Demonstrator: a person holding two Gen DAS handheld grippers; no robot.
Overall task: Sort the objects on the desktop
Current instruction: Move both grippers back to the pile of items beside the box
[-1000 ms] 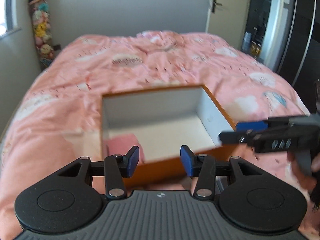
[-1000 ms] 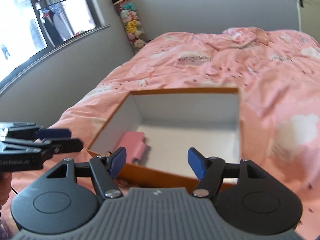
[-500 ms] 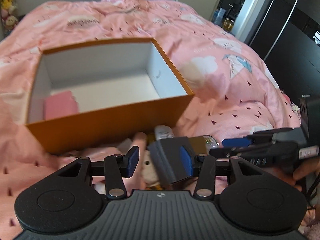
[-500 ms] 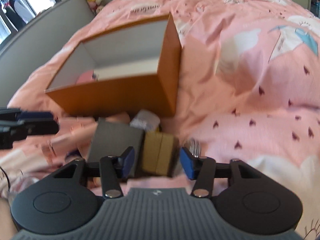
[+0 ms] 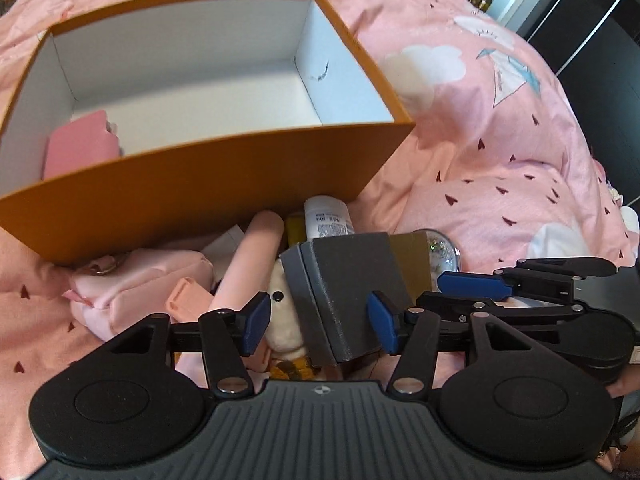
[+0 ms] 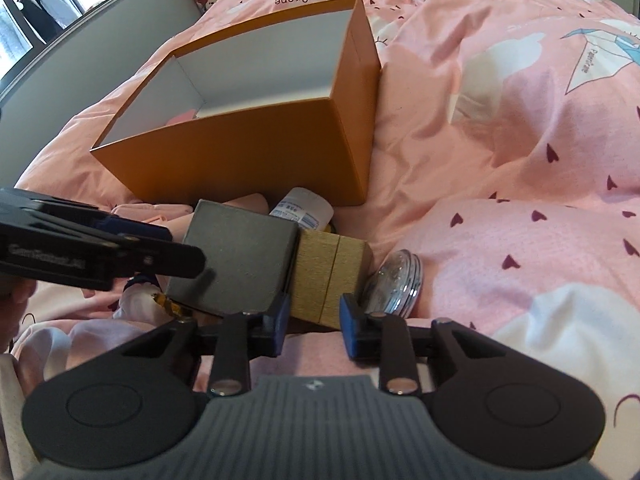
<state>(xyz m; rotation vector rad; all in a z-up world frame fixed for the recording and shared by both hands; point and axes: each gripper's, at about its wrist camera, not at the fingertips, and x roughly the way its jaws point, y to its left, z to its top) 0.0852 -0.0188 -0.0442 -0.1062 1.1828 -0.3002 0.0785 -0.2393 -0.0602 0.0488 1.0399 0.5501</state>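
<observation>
Right now the right gripper (image 6: 311, 321) straddles the gold box (image 6: 330, 270) – jaws parted, nothing held; the left gripper (image 5: 318, 322), wide open, frames the grey box (image 5: 344, 280) below the orange box (image 5: 200, 196).

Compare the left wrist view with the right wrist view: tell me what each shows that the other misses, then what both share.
Only the left wrist view shows the pink pouch, the small white plush toy and most of the pink item inside the box.

Only the right wrist view shows the window and the gold box's full side between the right gripper pads.

Both show the orange box, grey box, white bottle, glass jar and pink bedspread. The left gripper is open.
</observation>
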